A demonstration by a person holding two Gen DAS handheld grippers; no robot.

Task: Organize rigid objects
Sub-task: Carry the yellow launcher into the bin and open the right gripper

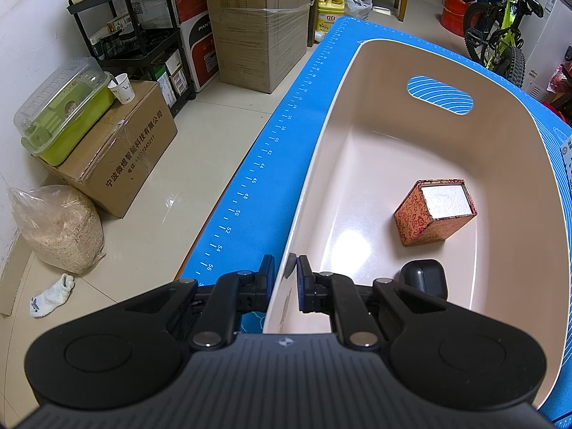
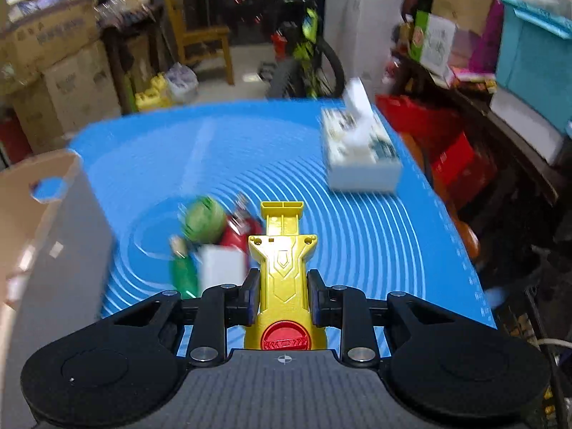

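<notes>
On the blue mat (image 2: 357, 250), left jaws pinch the bin's wall (image 1: 304, 193); right jaws clamp a yellow toy (image 2: 282, 268).

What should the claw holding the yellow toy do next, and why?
Probably carry it left, over to the pink bin. The right claw is shut on the yellow toy above the blue mat, while the left claw pinches the bin's rim, seemingly steadying it. A patterned box already lies inside.

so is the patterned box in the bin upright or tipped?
Tipped: the patterned box leans on one edge on the bin floor, white face angled up.
</notes>
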